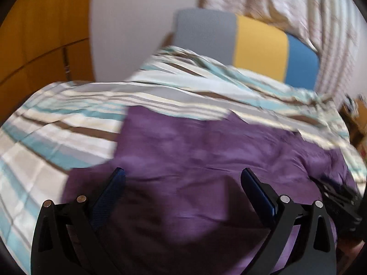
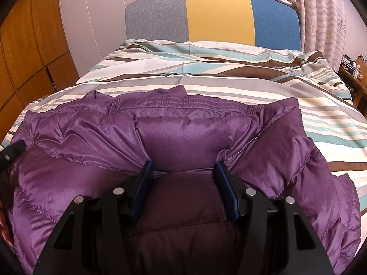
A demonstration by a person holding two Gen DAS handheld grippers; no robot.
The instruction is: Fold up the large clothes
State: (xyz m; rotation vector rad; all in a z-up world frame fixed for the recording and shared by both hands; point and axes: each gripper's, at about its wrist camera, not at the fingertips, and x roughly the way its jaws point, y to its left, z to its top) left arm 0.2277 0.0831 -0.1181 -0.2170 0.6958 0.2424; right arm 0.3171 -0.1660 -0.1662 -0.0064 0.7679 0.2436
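A shiny purple quilted jacket (image 2: pixel 183 133) lies spread on the striped bed cover (image 2: pixel 229 75). It also shows, blurred, in the left wrist view (image 1: pixel 195 151). My right gripper (image 2: pixel 183 168) has its jaws partly closed with a thick fold of the jacket bunched between its blue pads. My left gripper (image 1: pixel 183 176) is wide open just above the jacket, with nothing between its fingers. The right gripper's black body (image 1: pixel 339 199) shows at the right edge of the left wrist view, and the left gripper shows at the left edge of the right wrist view (image 2: pixel 12 151).
A headboard (image 2: pixel 218 16) in grey, yellow and blue stands at the far end of the bed. Wooden cupboards (image 2: pixel 27 52) line the left wall. Patterned curtains (image 2: pixel 325 18) hang at the right, above a cluttered wooden side table (image 2: pixel 354 73).
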